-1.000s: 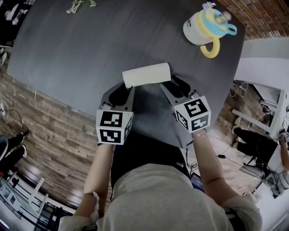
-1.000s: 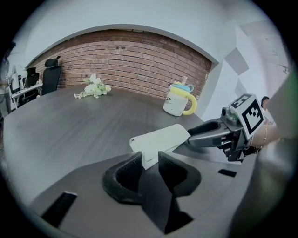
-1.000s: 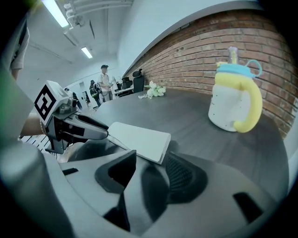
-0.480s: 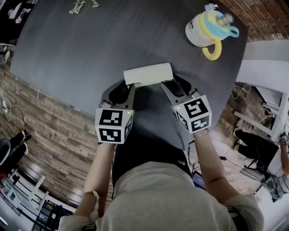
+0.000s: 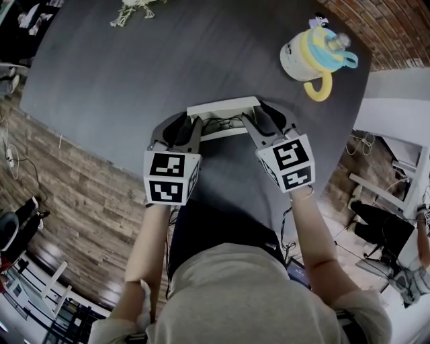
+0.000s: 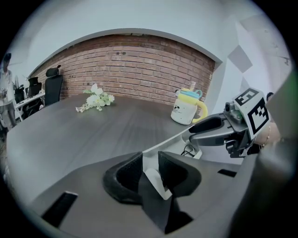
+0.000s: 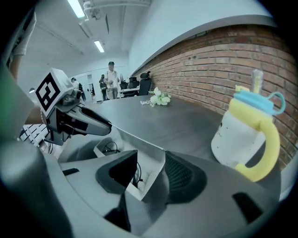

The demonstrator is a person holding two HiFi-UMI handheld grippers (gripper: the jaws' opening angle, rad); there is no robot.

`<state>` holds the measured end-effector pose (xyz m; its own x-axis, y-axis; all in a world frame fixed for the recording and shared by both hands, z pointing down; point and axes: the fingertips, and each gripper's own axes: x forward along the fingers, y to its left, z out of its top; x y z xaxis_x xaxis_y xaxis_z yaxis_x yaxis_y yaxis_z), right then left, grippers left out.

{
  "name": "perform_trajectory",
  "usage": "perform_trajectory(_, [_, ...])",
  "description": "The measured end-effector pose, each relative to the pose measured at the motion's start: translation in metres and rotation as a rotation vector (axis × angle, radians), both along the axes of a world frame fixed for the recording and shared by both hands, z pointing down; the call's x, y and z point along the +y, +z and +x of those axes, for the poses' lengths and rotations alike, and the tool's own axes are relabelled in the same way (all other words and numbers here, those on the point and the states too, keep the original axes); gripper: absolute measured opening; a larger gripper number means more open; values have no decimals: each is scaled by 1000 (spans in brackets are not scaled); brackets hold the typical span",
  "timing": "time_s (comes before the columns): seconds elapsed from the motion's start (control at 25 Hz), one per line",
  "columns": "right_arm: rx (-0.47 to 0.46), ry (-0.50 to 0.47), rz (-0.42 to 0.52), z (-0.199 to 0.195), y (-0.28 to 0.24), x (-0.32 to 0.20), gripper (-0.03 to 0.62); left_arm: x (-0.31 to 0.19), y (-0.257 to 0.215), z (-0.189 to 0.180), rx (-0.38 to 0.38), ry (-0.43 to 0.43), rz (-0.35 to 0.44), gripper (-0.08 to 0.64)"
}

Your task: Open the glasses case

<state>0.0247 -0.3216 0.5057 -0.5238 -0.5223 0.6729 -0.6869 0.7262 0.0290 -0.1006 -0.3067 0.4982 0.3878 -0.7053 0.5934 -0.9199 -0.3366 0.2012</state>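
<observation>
The white glasses case lies near the front edge of the dark table, its lid raised off the base. Dark glasses show inside. My left gripper is shut on the case's left end; in the left gripper view the white wall is pinched between the pads. My right gripper holds the right end, its jaws closing, with the case's end wall between them. Each gripper shows in the other's view: the right, the left.
A white cup with a yellow handle and blue lid stands at the table's far right, also in the gripper views. A small bunch of flowers lies at the far edge. A person stands far off in the room.
The case was closed one second ago; now its lid stands open and the glasses show. Both grippers have moved slightly forward and up with the case's ends.
</observation>
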Motion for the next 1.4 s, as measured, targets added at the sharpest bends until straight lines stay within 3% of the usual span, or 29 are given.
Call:
perform_trajectory(0.52, [-11,4,36,-13,-3,-36,184,-22,-1,-9,-11,14,9,114])
perform_trajectory(0.8, [-28,14,70,-17,-10,-53,174,-42,-9,-14,-8,-2,54,114])
perform_trajectory(1.4, [-43,23,36,-28,3,-76,144,-62,-2,-16,0,-22,35,109])
